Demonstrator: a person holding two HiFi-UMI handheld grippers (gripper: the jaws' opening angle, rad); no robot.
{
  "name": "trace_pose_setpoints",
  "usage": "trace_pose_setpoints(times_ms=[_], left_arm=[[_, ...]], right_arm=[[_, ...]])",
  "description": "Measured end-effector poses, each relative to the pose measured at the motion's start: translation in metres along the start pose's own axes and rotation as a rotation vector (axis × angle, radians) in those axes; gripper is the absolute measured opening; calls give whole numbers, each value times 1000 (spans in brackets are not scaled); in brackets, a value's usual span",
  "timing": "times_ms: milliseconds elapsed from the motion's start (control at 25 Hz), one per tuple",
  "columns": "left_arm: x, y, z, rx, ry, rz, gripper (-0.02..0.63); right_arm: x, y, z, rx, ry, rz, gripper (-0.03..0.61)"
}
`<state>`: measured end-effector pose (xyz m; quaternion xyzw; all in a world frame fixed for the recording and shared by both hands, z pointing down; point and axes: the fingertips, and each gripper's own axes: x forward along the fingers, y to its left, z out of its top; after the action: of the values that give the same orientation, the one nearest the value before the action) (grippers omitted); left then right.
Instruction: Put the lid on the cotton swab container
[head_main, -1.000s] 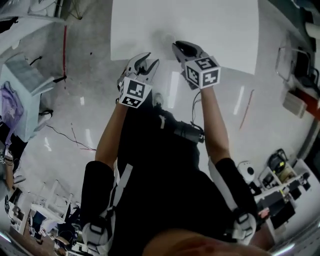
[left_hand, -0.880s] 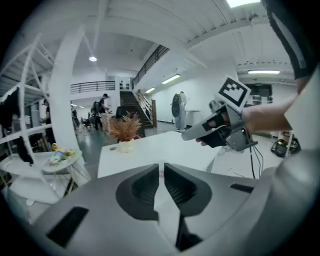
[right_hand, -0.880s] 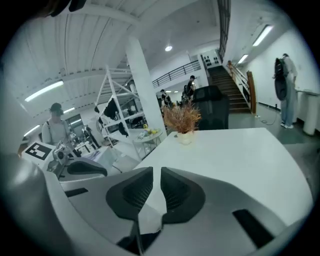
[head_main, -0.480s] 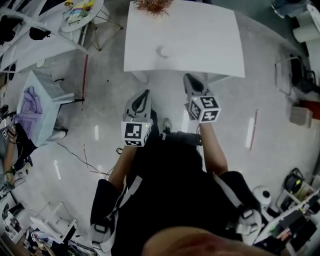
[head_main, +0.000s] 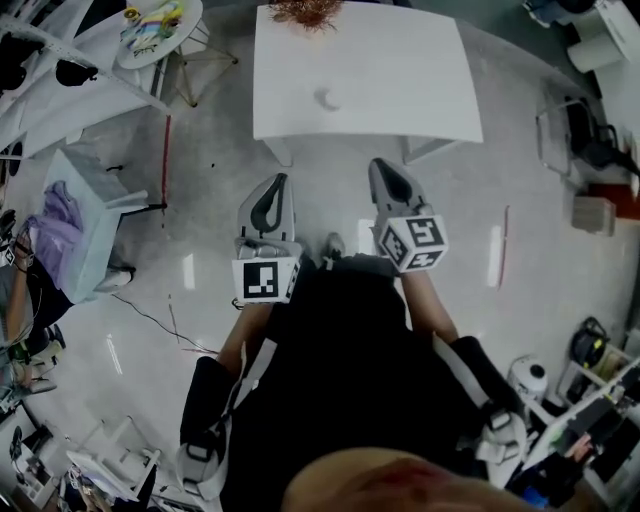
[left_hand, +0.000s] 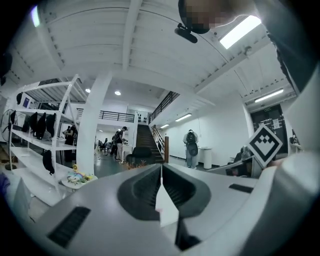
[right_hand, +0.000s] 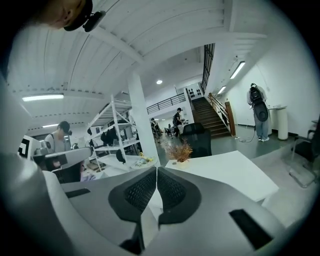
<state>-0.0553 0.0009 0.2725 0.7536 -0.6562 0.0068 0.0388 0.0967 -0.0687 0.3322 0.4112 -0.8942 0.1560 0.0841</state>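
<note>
Both of our grippers are nowhere near the action right now. The left hand-held gripper and the right hand-held gripper hang over the floor, close to the body and well apart from the white surface. Each has its jaws pressed together with nothing between them, which is plain in the left gripper view and the right gripper view.

The cotton swab container sits alone on the surface, left of its middle. From the head view it's just a small, pale, round blob, nearly the same colour as the tabletop. It's too tiny for us to tell whether the lid is on. A dried plant stands at the far edge.
</note>
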Motion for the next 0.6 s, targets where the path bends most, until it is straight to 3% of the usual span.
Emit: trace_pose_setpoints(times_ms=[280, 600], left_arm=[[-21, 12, 4, 18, -2, -28, 12], [-25, 14, -5, 17, -9, -70, 12]], right_arm=[[-28, 45, 13, -5, -58, -29, 9], [-33, 66, 8, -31, -71, -52, 9]])
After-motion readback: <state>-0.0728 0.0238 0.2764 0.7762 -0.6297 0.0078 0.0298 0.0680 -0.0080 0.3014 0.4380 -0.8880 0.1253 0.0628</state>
